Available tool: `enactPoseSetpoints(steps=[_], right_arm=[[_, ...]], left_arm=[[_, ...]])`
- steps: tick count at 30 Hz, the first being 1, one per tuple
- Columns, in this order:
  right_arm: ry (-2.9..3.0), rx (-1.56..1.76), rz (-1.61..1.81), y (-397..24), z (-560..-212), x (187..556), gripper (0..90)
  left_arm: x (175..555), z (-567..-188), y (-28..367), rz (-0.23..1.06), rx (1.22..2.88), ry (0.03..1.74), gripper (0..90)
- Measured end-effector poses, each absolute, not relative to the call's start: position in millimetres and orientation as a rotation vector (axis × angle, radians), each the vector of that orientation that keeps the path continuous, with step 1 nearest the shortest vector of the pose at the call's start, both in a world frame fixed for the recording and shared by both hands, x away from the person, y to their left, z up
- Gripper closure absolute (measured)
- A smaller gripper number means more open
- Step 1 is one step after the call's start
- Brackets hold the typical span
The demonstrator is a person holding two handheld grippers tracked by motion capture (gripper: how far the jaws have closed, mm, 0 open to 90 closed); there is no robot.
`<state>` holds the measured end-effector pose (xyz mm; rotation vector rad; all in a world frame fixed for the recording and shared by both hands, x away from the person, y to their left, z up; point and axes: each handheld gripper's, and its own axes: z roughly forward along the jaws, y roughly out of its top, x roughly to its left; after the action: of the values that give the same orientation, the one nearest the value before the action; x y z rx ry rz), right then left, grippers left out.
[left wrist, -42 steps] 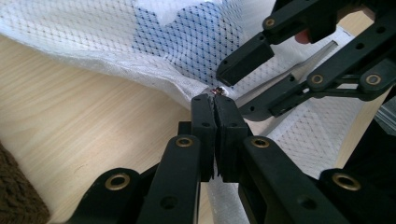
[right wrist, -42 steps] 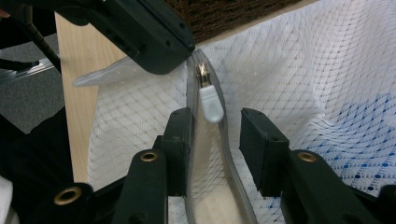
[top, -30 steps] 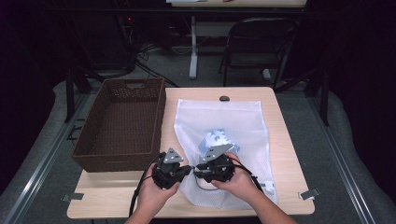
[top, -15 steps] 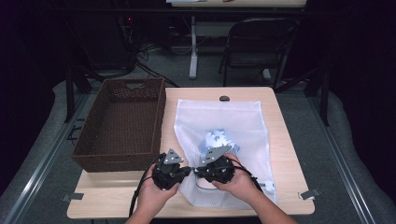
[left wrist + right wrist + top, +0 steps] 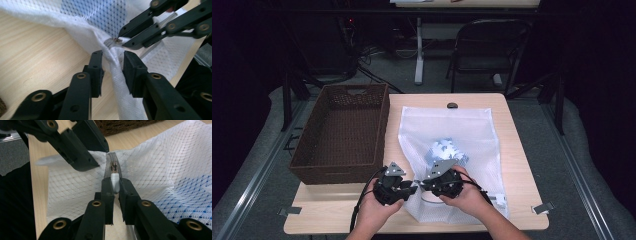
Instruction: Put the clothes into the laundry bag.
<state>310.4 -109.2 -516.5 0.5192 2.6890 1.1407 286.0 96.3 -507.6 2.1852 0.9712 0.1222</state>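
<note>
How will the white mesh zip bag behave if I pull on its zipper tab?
The white mesh zip bag is probably floppy: its edge bunches between the left hand-held gripper. It likely slides on the smooth wooden table unless held. The small white zipper tab may slip.

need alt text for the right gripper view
The right gripper pinches the white zipper pull of a white mesh bag lying on a wooden table. The left gripper sits just beyond, its jaws having just opened, beside the zipper; blue-dotted fabric shows through the mesh.
</note>
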Motion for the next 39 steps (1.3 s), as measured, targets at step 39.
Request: enactPoseSetpoints(steps=[39], right_arm=[[2.777, 0.622, 1.265, -115, -523, 320, 79.0]], left_arm=[[285, -509, 93, 0.149, 2.256, 0.906, 88.3]])
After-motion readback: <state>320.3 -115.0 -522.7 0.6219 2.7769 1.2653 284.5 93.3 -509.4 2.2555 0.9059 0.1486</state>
